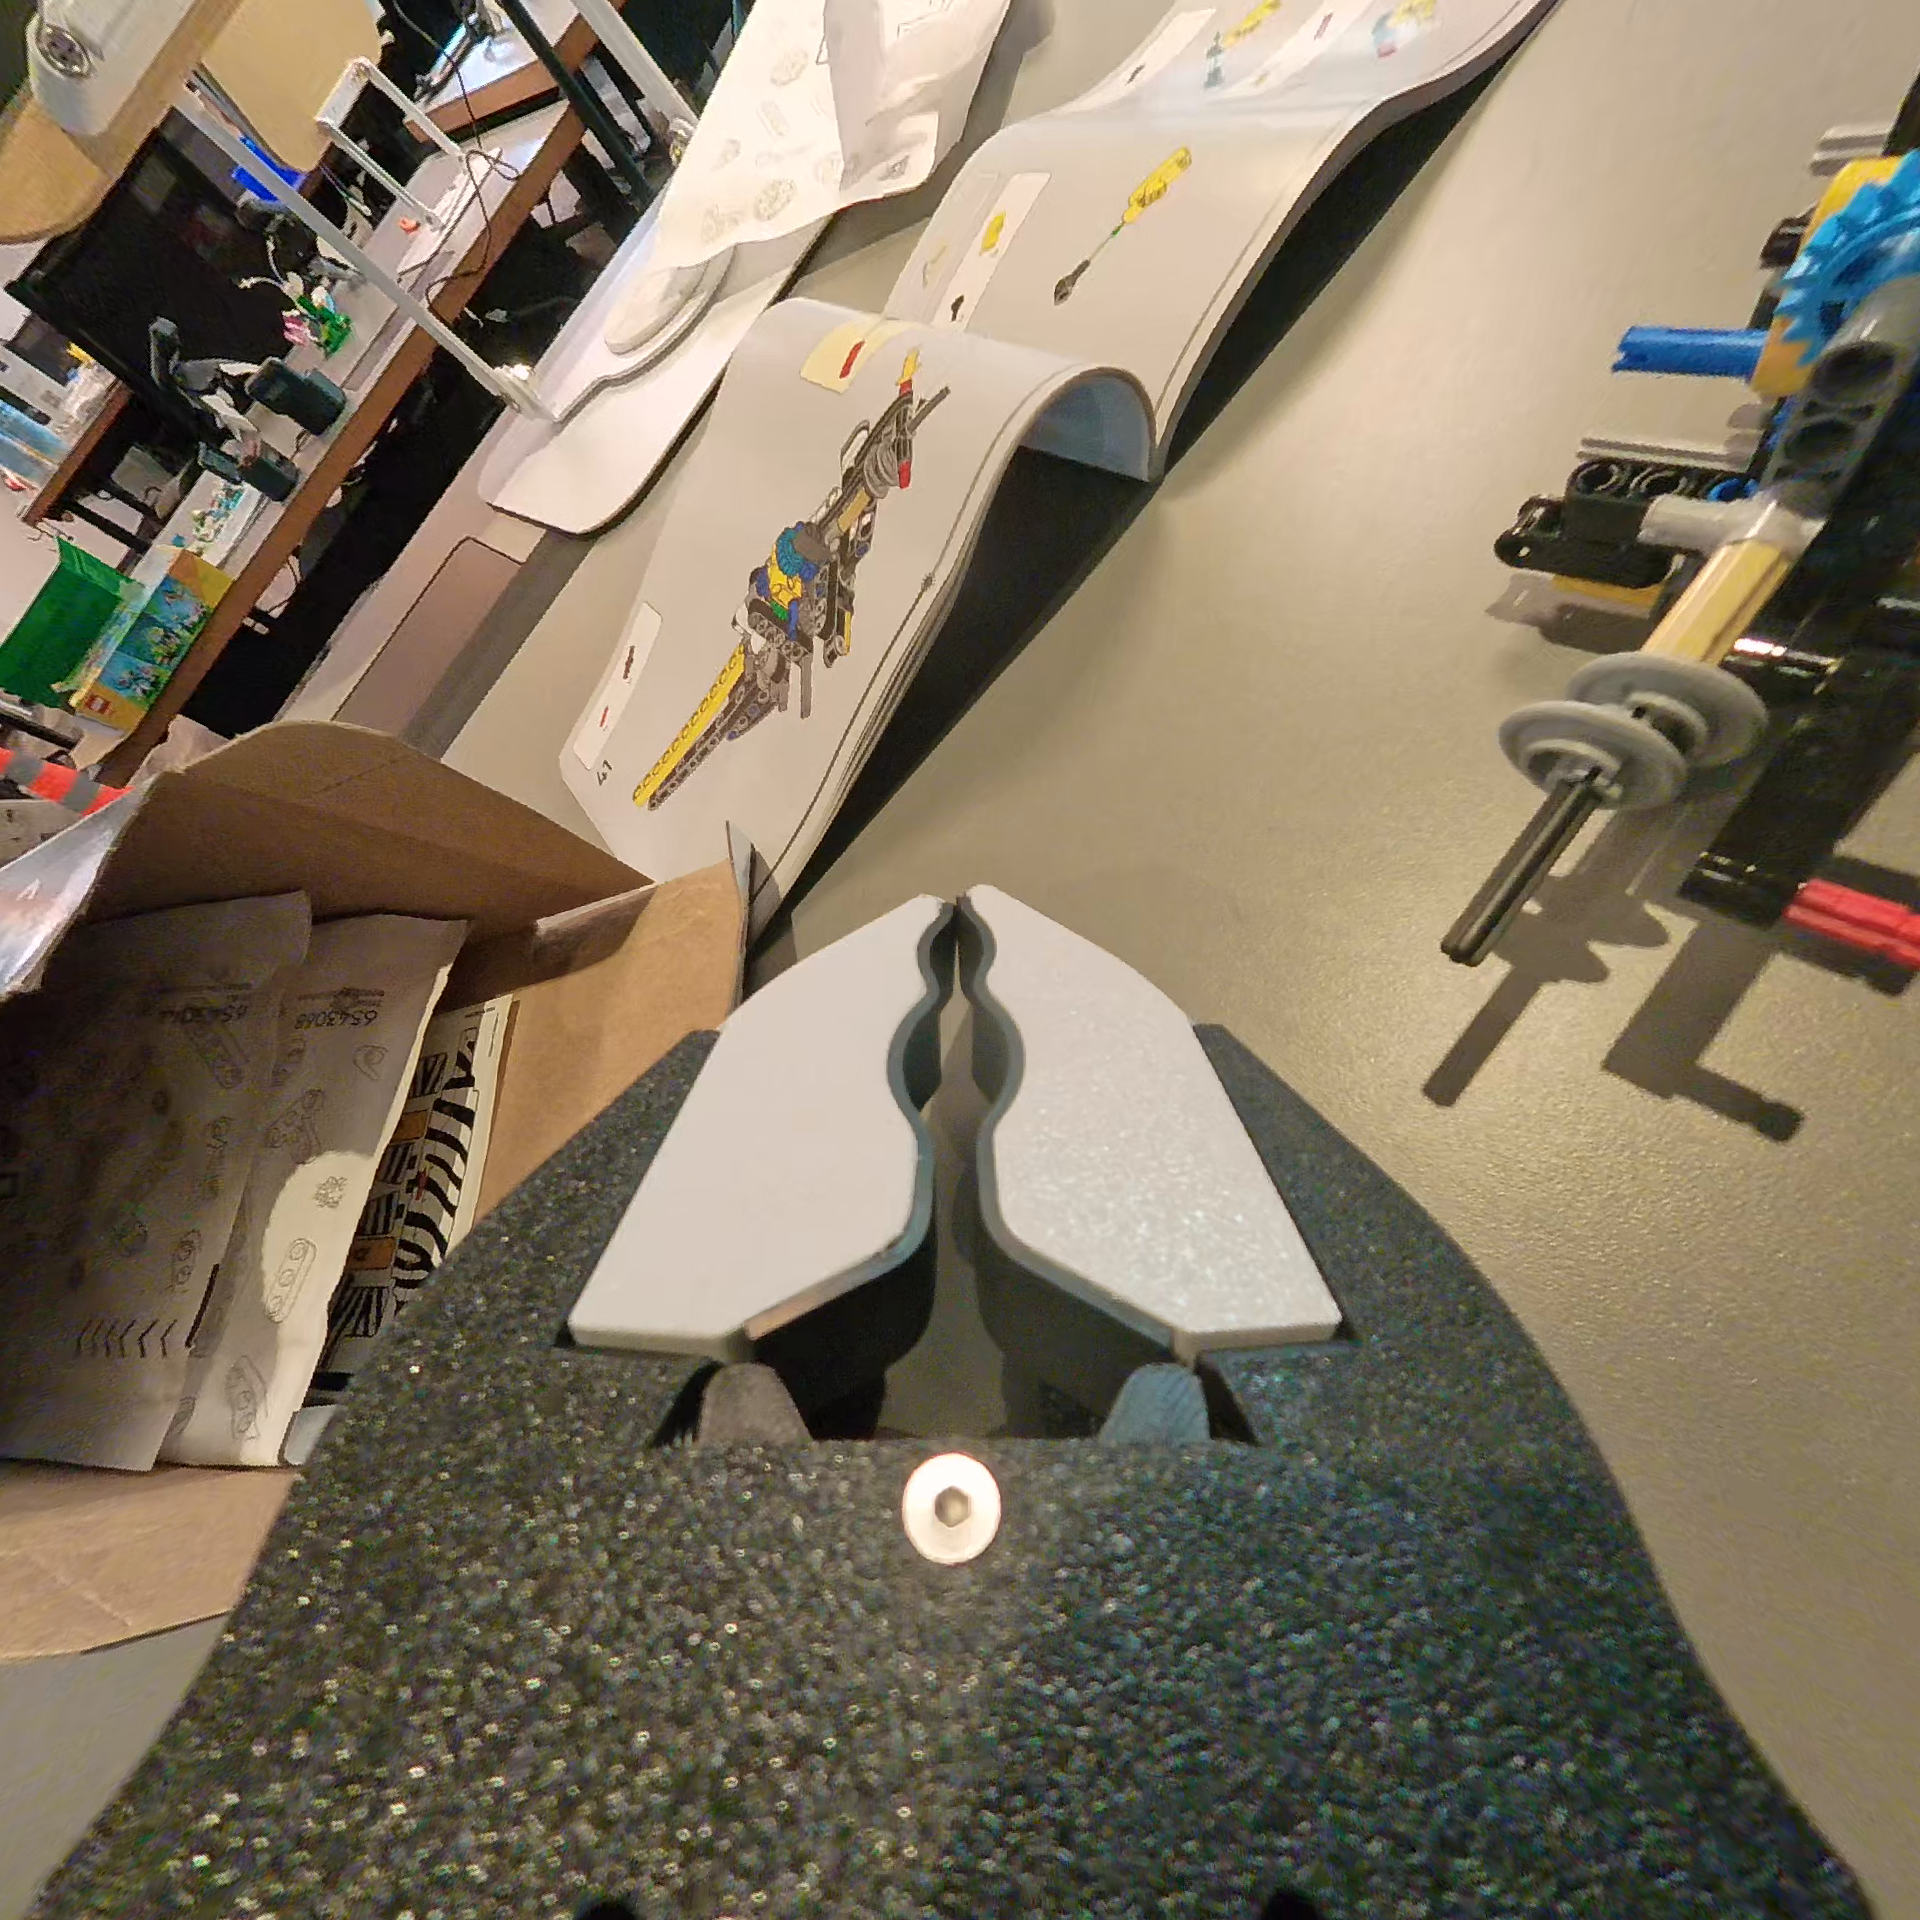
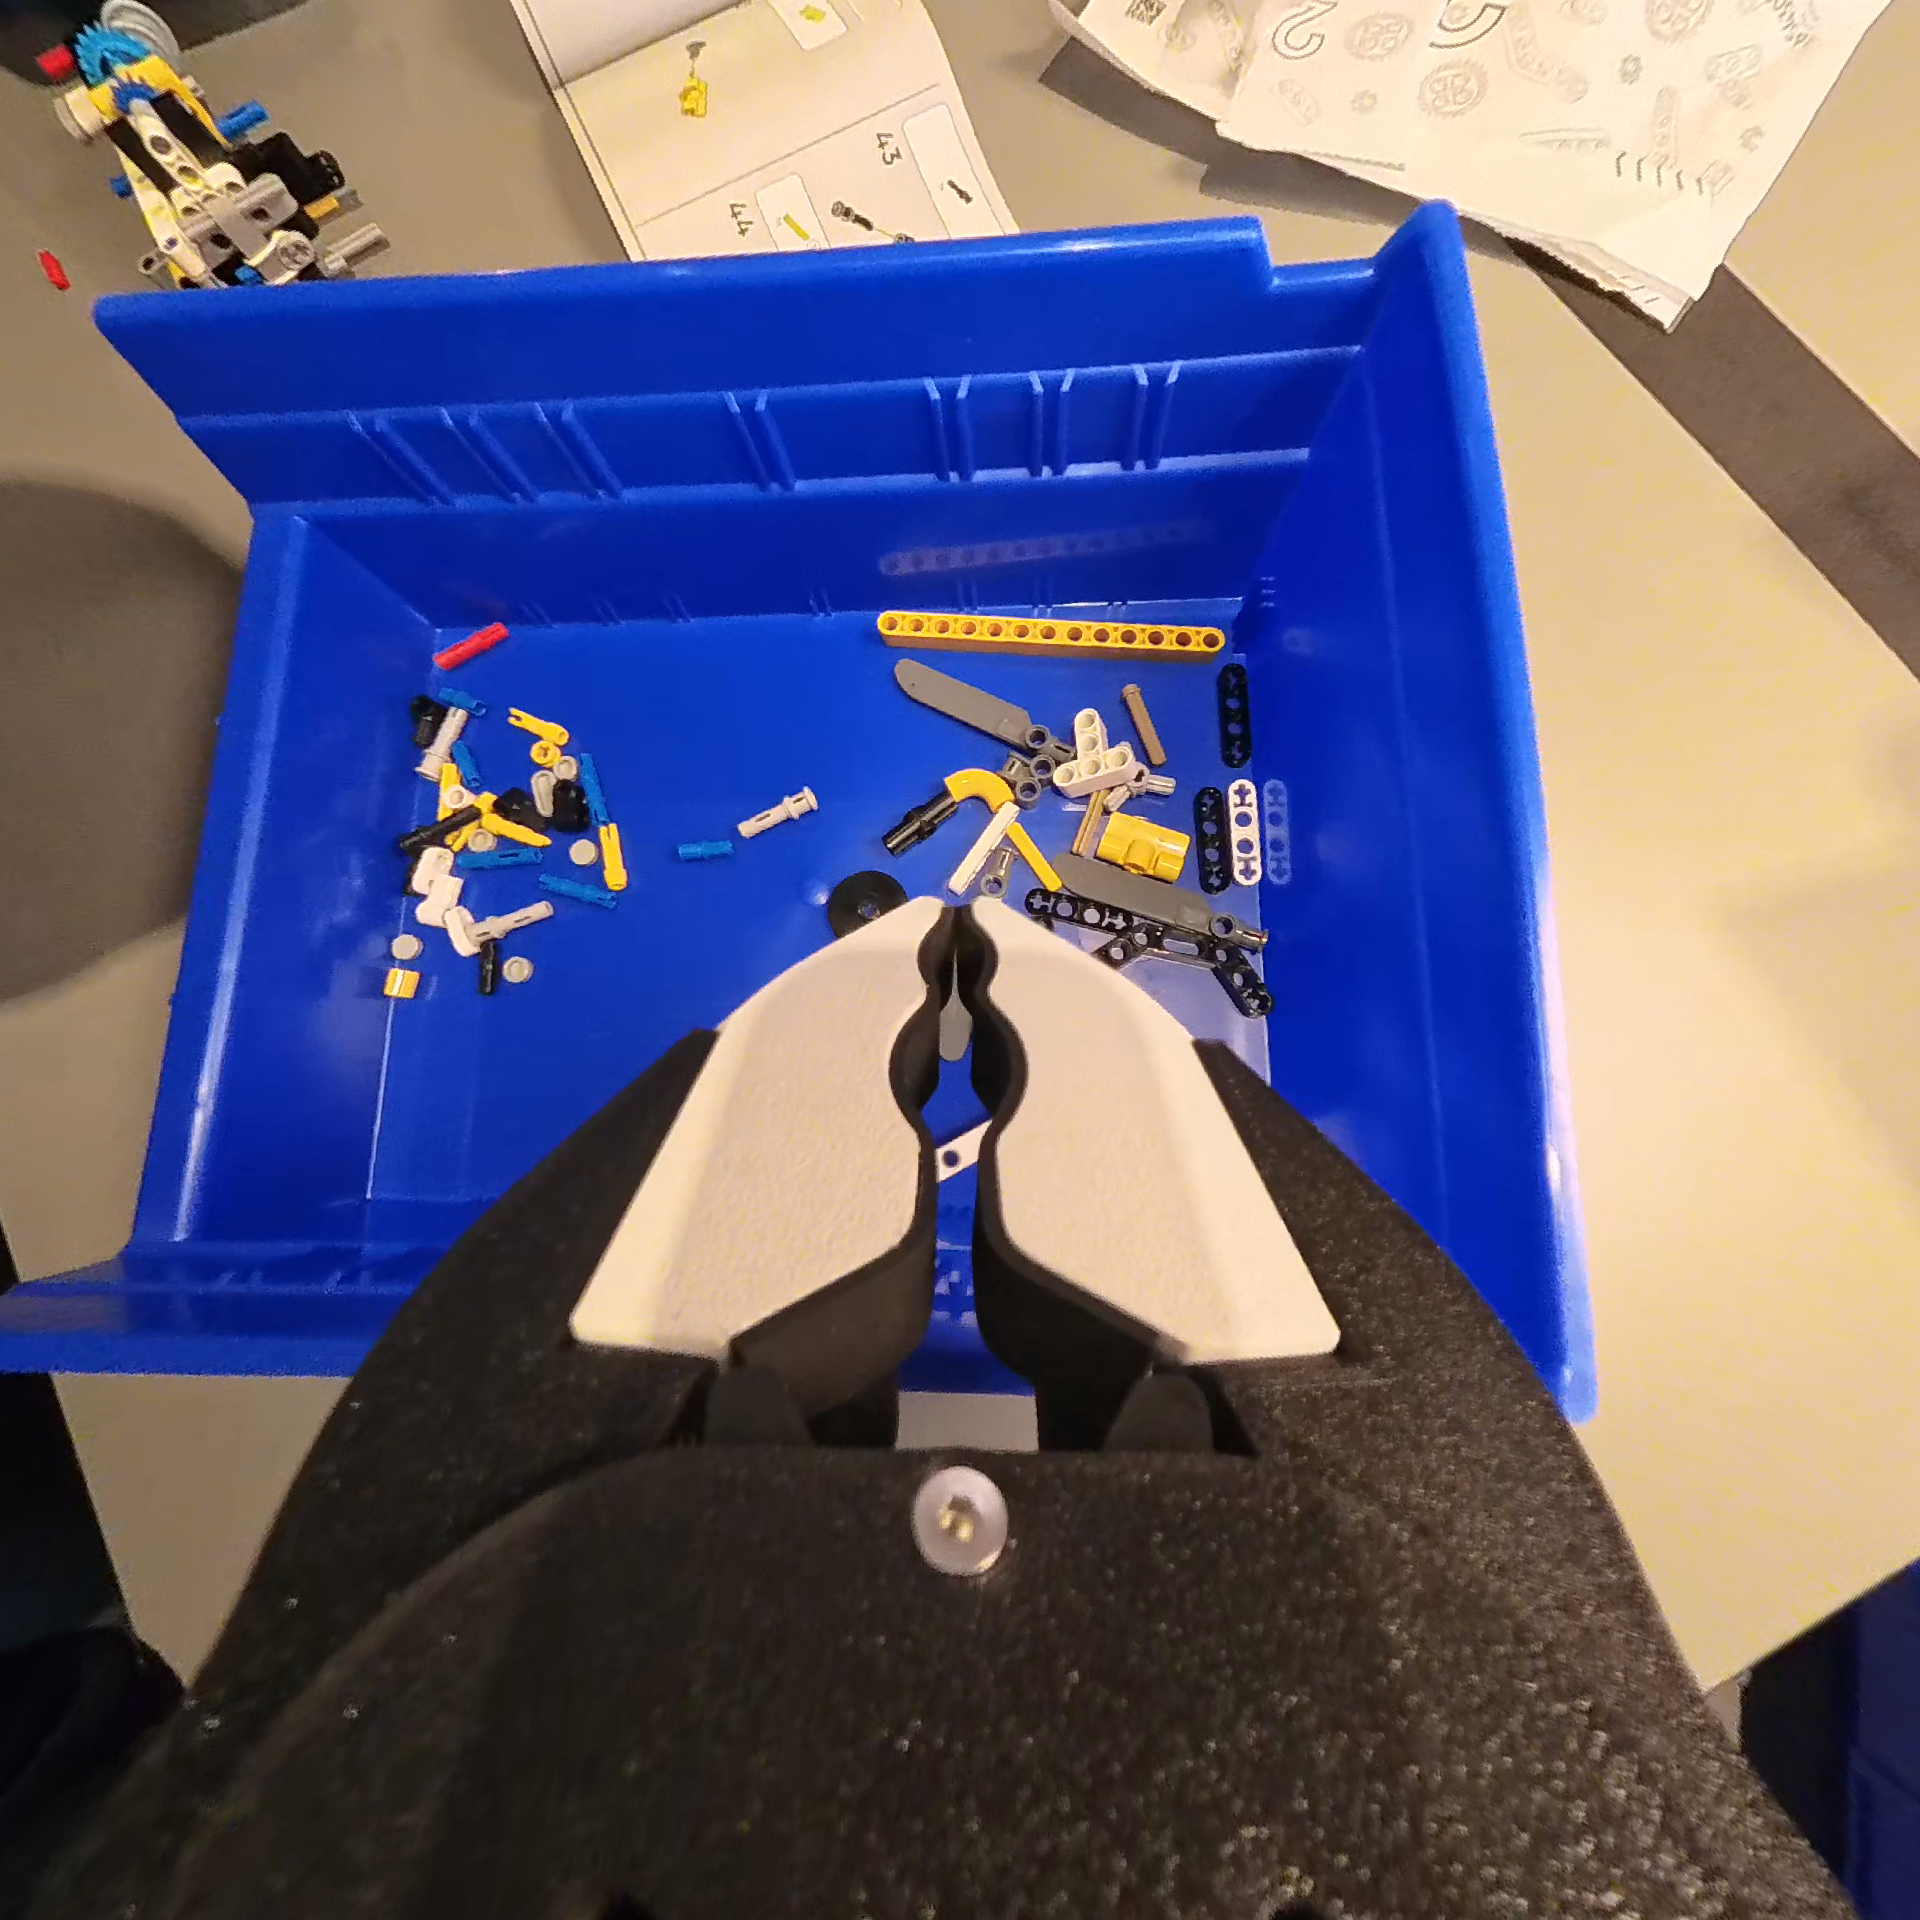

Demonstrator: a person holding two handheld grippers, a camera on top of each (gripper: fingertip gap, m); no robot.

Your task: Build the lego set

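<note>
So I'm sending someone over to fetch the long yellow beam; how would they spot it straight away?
Look in the blue bin on the table, at the far right corner of its floor. The long yellow beam lies flat there along the back wall, beyond the loose cluster of small parts. It is the longest piece in the bin, with a row of holes along it.

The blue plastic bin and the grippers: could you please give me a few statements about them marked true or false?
1. The blue plastic bin holds loose pieces. True.
2. The long yellow holed beam lies on the table outside the bin. False: it lies inside, near the far wall.
3. The right gripper is over the bin. True.
4. The left gripper is wide open. False: its fingertips almost meet, holding nothing.
</note>
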